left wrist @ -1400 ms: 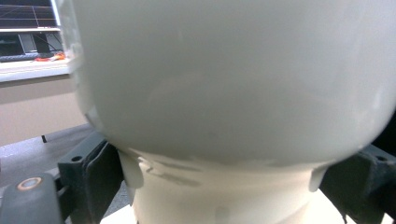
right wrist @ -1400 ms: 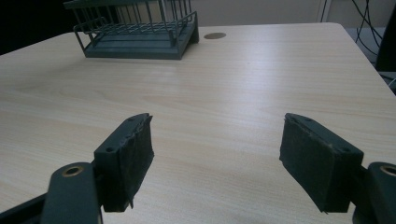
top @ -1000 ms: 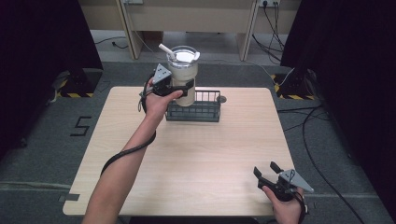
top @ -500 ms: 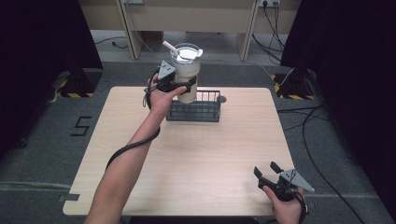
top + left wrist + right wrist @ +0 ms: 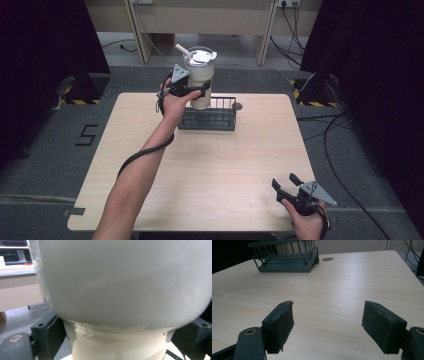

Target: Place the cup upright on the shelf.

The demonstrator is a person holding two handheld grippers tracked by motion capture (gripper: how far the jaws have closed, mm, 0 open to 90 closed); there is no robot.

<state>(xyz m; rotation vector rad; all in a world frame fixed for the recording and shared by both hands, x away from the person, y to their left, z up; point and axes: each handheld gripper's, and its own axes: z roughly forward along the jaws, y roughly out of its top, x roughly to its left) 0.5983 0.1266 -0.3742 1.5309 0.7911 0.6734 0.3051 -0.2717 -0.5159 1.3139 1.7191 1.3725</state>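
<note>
Jaws of the right gripper [image 5: 286,183] stand wide apart with nothing between them, low over the pale wooden table [image 5: 240,165]. Far ahead of it sits the dark wire basket [image 5: 208,119]. Just above the basket, the left gripper [image 5: 196,89] squeezes the big cream plastic tumbler [image 5: 200,75] with a straw, upright.

You have a cream-white tumbler [image 5: 200,80] with a clear lid and white straw at 12 o'clock, over a dark green wire basket [image 5: 208,118]. The table [image 5: 235,165] is pale wood grain. Your right hand-held gripper [image 5: 289,184] at 4 o'clock is black, its plate grey.
</note>
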